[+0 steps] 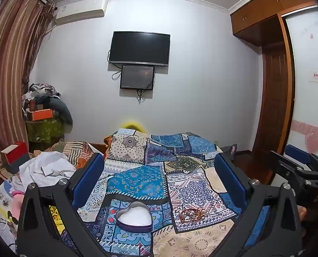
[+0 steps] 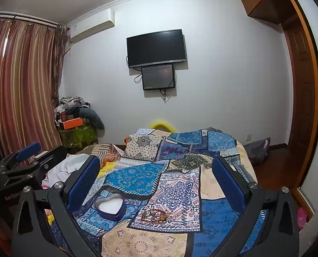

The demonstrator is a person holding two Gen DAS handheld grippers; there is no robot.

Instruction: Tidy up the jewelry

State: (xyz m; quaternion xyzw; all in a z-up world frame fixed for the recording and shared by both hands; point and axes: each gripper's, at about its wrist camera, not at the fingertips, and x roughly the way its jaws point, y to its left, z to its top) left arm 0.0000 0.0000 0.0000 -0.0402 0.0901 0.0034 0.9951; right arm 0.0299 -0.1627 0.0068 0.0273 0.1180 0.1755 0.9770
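Bed (image 1: 180, 150) w/ a patchwork quilt in blue, cream and navy fills the lower half of both views, running from the bottom edge up toward the back wall. TV (image 1: 139, 49) hangs on that wall at upper centre, w/ a smaller screen (image 1: 137, 77) just under it. Striped curtains (image 1: 6, 75) take the left edge of both frames; wooden wardrobe (image 1: 266, 10) sits upper right.

Left hand-held gripper (image 1: 159, 171): its 2 blue-padded fingers are spread wide, 1 at lower left and 1 at lower right of its own view, nothing between them but quilt. Right hand-held gripper (image 2: 156, 175) is spread the same way, also holding nothing. Each one shows at the edge of the other's view, side by side above the near end of the bed.

Heart-shaped tin (image 1: 134, 216), open, white inside, lies on the quilt at bottom centre of the left view, between the left fingers and nearer the left-side one; in the right view it's close by the left-side finger. Beaded jewelry (image 1: 192, 214), a reddish-brown tangle, lies on the quilt just right of the tin, not touching it, low in both frames and apart from every finger.
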